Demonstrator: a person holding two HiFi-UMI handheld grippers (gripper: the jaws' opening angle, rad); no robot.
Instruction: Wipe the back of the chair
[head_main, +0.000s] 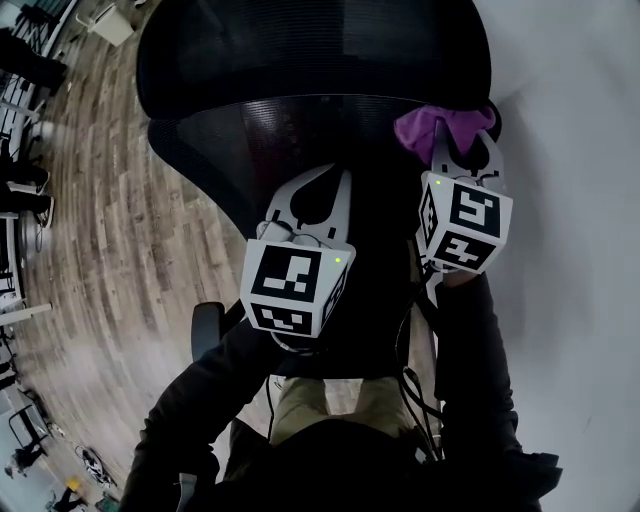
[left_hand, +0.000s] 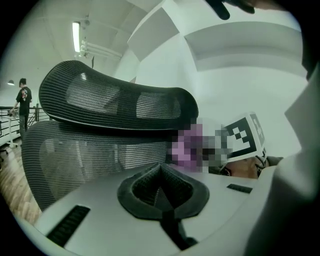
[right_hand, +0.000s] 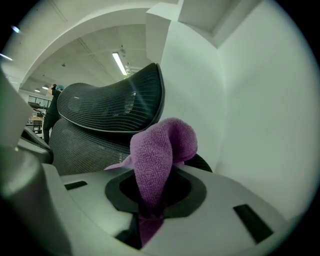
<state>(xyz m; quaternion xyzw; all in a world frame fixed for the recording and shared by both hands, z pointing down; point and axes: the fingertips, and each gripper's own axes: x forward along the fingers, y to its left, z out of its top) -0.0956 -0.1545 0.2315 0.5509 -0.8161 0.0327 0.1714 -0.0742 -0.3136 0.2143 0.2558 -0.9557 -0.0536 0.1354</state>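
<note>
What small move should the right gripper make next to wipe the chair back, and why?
Probably sweep the cloth leftward across the chair back. The right gripper is shut on the cloth, which sits at the back's right edge in the head view, with most of the mesh lying to its left.

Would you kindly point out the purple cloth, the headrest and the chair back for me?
purple cloth (right_hand: 160, 147), right gripper view, its bunched top fold.
headrest (left_hand: 115, 102), left gripper view, middle of its mesh.
chair back (left_hand: 90, 150), left gripper view, mesh below the headrest.
</note>
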